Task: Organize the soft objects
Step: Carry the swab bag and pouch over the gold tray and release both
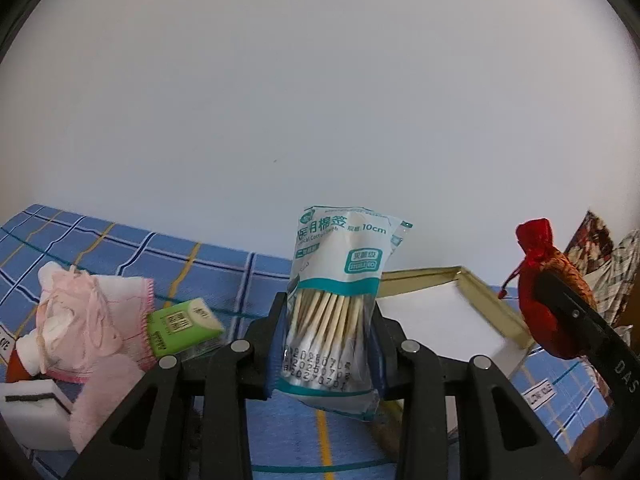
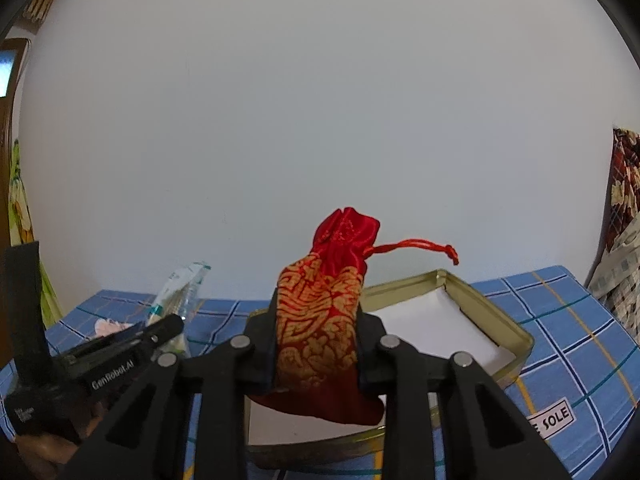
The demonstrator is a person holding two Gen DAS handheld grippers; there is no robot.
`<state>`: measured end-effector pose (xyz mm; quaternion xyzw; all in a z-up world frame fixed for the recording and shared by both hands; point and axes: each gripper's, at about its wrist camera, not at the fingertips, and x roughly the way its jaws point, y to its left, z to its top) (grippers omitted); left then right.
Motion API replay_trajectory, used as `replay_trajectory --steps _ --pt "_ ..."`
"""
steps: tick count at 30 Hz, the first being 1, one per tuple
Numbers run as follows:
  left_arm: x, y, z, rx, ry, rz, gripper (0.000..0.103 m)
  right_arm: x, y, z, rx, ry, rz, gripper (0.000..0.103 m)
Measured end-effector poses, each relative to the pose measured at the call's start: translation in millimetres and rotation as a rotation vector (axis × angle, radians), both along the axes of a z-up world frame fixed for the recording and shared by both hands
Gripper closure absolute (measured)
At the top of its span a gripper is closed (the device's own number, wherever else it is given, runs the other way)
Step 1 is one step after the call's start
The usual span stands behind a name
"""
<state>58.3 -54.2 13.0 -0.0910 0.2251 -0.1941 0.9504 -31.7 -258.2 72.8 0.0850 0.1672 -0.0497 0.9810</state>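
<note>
Through the left wrist camera we see our left gripper [image 1: 330, 344] clamped on a packet of cotton swabs [image 1: 338, 304], held upright and clear of the blue checked cloth [image 1: 208, 272] below. Wooden sticks and white tips show through the clear lower part of the packet. Just behind the packet and to its right sits the gold-rimmed tin [image 1: 460, 276], shallow and open, with a white lining inside and nothing else that we can make out in it. Left of the tin, past the packet, lie a small green pack [image 1: 182, 326], a pink-edged cloth bundle [image 1: 86, 320] and a white foam block [image 1: 28, 406], all on the cloth. To the tin's right our right gripper [image 1: 560, 312] comes in, holding a red drawstring pouch [image 1: 538, 280].

Over to the right wrist camera: our right gripper [image 2: 318, 350] is closed on that red drawstring pouch [image 2: 322, 320], red satin with gold pattern, mouth up, cord trailing right. The pouch hangs above the near part of the gold-rimmed tin [image 2: 500, 320]; whether its bottom touches the lining we cannot tell. The tin's white floor is bare where visible. Left of the tin, the left gripper [image 2: 168, 326] holds the packet of cotton swabs [image 2: 180, 292] over the blue checked cloth [image 2: 560, 320].
</note>
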Motion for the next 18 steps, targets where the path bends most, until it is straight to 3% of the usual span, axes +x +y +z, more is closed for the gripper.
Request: replay_trajectory --steps 10,13,18 --pt "-2.7 -35.9 -0.8 0.032 -0.009 -0.046 0.065 -13.2 -1.6 9.9 -0.106 -0.048 -0.087 0.076" --pt "-7.7 -51.8 1.3 0.071 -0.037 -0.053 0.065 -15.9 -10.5 7.4 -0.126 -0.039 -0.109 0.076" --pt "-3.8 -79.3 -2.7 0.08 -0.009 -0.058 0.065 -13.2 -29.3 -1.5 -0.104 0.01 -0.133 0.076"
